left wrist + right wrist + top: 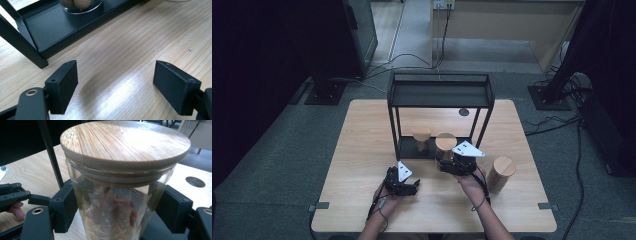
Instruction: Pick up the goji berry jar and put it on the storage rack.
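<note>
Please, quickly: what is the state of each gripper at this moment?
Left gripper: open, nothing between the jaws, over the bare table.
Right gripper: closed on the glass jar with the bamboo lid.

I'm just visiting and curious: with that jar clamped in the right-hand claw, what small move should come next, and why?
Probably ease the jar forward onto the rack's bottom shelf. The right claw grips its glass sides below the bamboo lid, and it sits at the shelf's front edge beside another jar already inside. The left claw rests open over bare table.
</note>
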A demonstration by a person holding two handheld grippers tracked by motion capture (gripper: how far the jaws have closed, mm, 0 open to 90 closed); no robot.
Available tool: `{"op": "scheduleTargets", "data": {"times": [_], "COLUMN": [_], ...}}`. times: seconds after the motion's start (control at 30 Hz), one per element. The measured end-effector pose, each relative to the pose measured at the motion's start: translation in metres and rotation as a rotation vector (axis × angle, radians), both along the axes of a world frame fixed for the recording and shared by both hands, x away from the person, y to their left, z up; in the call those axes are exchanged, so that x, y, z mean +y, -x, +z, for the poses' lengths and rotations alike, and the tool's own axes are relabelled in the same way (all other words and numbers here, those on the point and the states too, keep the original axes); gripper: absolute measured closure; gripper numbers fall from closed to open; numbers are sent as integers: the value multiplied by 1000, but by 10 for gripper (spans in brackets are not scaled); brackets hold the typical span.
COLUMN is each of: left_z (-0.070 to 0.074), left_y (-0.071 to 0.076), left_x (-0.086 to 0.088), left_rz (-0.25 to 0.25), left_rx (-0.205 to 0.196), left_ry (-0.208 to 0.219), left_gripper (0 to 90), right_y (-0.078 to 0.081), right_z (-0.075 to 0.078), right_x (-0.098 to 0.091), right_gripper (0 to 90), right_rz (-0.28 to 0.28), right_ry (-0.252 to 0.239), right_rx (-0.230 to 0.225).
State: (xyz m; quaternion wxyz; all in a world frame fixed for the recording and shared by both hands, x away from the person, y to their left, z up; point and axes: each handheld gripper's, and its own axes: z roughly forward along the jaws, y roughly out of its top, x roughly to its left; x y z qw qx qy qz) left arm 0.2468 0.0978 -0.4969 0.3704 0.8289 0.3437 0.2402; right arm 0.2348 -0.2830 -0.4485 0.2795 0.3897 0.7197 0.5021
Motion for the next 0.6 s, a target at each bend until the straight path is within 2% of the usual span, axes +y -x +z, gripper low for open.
{"op": "scheduleTargets", "data": {"times": [0.13, 0.6], "left_z": [-1, 0], "left_y": [1, 1], "left_x": [-1, -3], "left_rz": [2, -3], "left_rx": [-3, -6], "left_ry": [1, -13], "left_gripper": [199, 200], "right_y": [-3, -11], "right_z": [0, 2], "right_x": [1, 6], "right_gripper": [250, 250], "right_rz": [-5, -13], "right_ry": [-10, 4], "right_rx": [0, 1]}}
